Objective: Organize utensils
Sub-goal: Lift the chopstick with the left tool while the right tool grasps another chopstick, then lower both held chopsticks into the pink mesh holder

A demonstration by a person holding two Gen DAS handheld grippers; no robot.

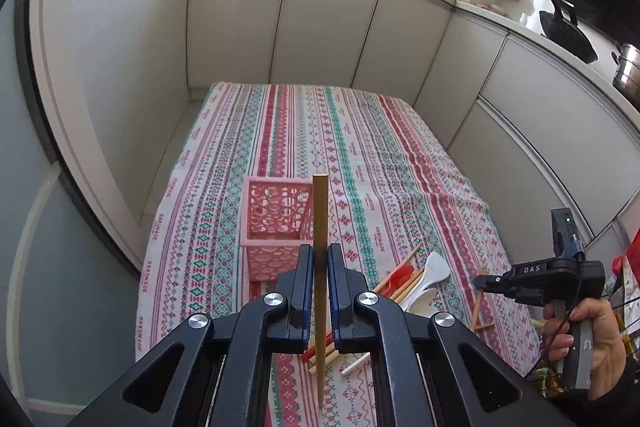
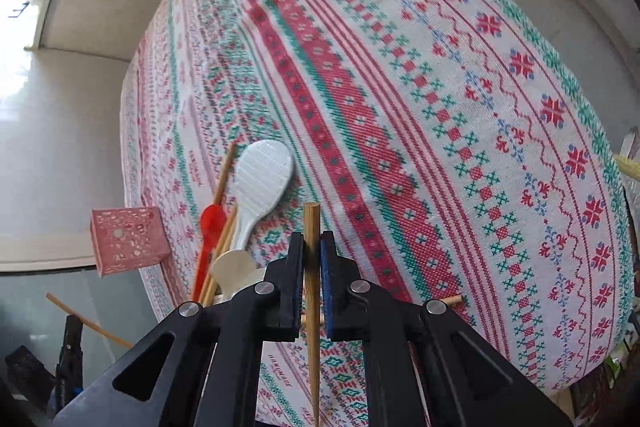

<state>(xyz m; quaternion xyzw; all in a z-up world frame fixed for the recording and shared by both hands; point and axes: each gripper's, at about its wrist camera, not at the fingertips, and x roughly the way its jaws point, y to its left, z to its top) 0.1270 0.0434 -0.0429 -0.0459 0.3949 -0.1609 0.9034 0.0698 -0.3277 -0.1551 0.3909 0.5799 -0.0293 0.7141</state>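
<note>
Gripping one chopstick each, the left gripper (image 1: 320,255) and right gripper (image 2: 311,247) pinch thinly, so either stick could pivot and miss the pink basket (image 1: 276,223).

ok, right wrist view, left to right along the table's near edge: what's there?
pink basket → red spoon → white rice paddle → chopstick held in the right gripper.

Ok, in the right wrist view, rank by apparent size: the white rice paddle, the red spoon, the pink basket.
1. White rice paddle and pink basket: similar, too close to rank.
2. Red spoon: clearly smallest, partly hidden by chopsticks.
</note>
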